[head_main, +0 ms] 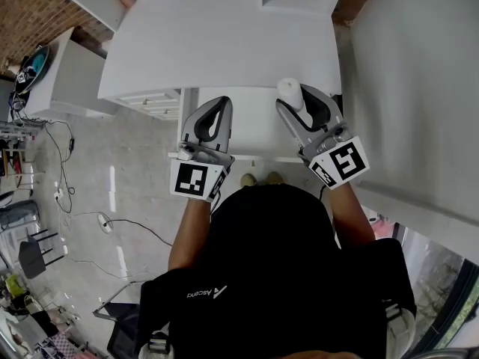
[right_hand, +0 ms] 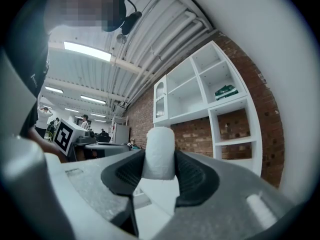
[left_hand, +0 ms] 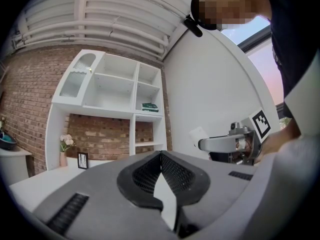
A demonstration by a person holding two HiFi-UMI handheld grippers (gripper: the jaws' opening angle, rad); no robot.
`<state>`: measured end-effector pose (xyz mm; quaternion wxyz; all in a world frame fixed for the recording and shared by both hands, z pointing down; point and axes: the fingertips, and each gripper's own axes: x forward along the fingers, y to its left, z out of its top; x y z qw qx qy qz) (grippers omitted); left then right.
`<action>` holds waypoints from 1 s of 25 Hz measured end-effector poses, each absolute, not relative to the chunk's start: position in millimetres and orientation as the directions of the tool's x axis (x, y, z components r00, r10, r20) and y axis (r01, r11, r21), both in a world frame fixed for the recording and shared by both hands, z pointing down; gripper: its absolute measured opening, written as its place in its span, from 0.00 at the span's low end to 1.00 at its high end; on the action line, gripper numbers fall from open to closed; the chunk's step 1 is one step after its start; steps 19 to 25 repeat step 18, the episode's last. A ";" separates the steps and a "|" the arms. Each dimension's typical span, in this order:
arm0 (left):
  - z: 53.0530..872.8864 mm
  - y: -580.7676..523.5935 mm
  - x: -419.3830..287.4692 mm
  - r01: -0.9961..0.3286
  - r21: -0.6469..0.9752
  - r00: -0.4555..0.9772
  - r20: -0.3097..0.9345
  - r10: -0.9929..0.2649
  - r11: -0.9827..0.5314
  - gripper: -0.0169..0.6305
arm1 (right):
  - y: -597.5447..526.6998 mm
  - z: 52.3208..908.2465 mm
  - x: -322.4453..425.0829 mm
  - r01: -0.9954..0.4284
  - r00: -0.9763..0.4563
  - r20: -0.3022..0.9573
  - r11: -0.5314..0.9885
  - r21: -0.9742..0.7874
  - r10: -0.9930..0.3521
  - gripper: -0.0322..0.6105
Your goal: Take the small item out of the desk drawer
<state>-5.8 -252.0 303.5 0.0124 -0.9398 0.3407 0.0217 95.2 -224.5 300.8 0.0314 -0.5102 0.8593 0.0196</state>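
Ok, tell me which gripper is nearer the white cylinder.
Right. The right gripper clamps the white cylinder between its jaws; the left gripper, shut and empty, sits apart to its left.

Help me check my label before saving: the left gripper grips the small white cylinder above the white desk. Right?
No. The right gripper grips the small white cylinder above the white desk; the right gripper view shows it clamped between those jaws. The left gripper is shut, empty.

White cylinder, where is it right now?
The white cylinder is clamped in the right gripper, on the head view's right, above the white desk.
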 end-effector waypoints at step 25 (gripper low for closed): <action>307.8 -255.0 -5.0 -0.644 -0.019 0.765 -0.040 -0.643 -0.765 0.02 | -225.7 305.7 100.6 -0.877 -0.481 -0.067 0.481 0.007 -0.874 0.32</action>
